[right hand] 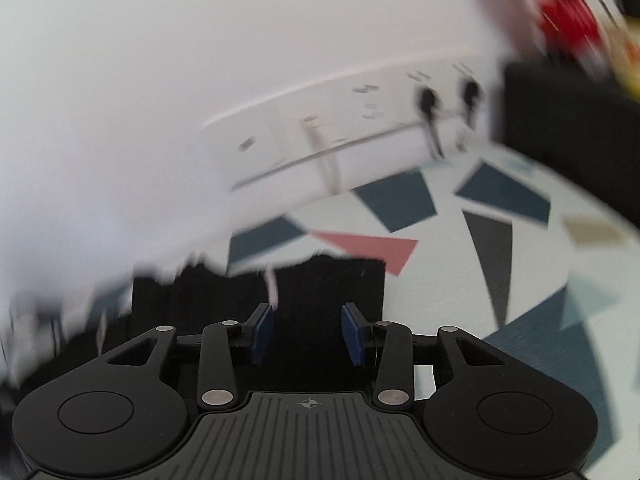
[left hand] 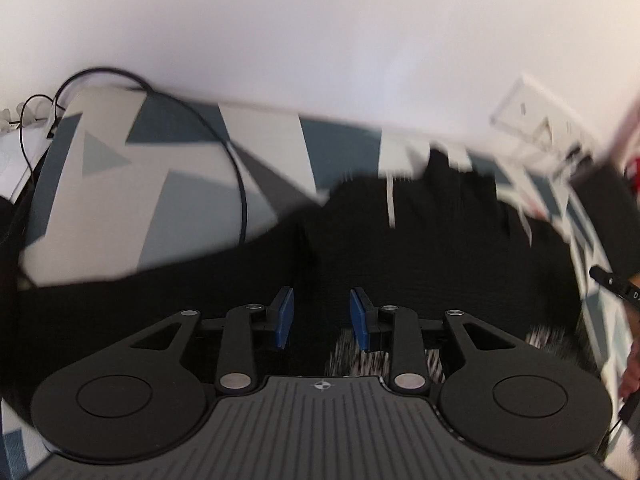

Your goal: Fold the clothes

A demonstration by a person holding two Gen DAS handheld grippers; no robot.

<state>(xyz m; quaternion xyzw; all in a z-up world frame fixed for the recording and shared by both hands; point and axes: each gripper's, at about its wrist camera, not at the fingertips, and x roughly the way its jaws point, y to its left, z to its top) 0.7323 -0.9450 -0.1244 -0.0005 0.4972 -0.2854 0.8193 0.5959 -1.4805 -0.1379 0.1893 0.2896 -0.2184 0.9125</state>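
Observation:
A black garment [left hand: 400, 248] lies spread on a cover printed with blue, grey and pink shapes [left hand: 120, 184]. A white drawstring [left hand: 391, 200] runs down its far part. My left gripper [left hand: 322, 316] hovers low over the cloth, its blue pads [left hand: 285, 318] apart, with only dark fabric seen behind the gap. In the right wrist view the garment's straight edge [right hand: 320, 288] sits just ahead of my right gripper [right hand: 307, 332]. Its pads [right hand: 354, 334] also stand apart with nothing pinched between them. Both views are blurred.
A black cable [left hand: 224, 136] loops over the cover at the left. A white socket panel [right hand: 340, 120] with two black plugs [right hand: 428, 104] runs along the wall behind. A dark block [right hand: 560, 112] and something red [right hand: 568, 8] sit far right. A hand [left hand: 632, 364] shows at the left view's right edge.

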